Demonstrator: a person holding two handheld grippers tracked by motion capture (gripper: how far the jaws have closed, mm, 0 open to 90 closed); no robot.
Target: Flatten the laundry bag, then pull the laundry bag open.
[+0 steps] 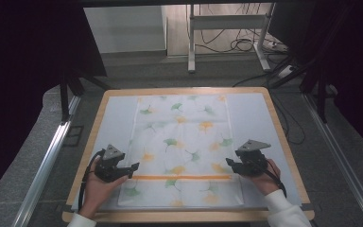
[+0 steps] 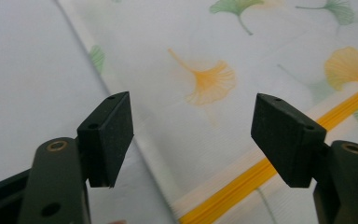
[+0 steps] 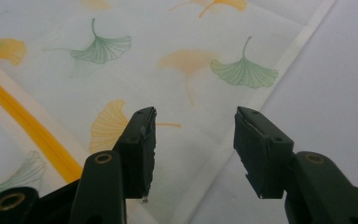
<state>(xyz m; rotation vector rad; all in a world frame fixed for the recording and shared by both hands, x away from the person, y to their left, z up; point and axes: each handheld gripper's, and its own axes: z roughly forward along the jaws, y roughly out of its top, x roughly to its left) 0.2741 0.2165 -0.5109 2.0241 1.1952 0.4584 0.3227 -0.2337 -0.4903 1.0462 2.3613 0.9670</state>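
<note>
The cloth, white with ginkgo leaves and an orange stripe, is lying flat in the middle of the table; the left gripper is sitting at its eight o'clock edge, jaws standing apart with nothing between them. The right gripper is hovering at the four o'clock edge; its jaws are gaping too, gripping nothing.
</note>
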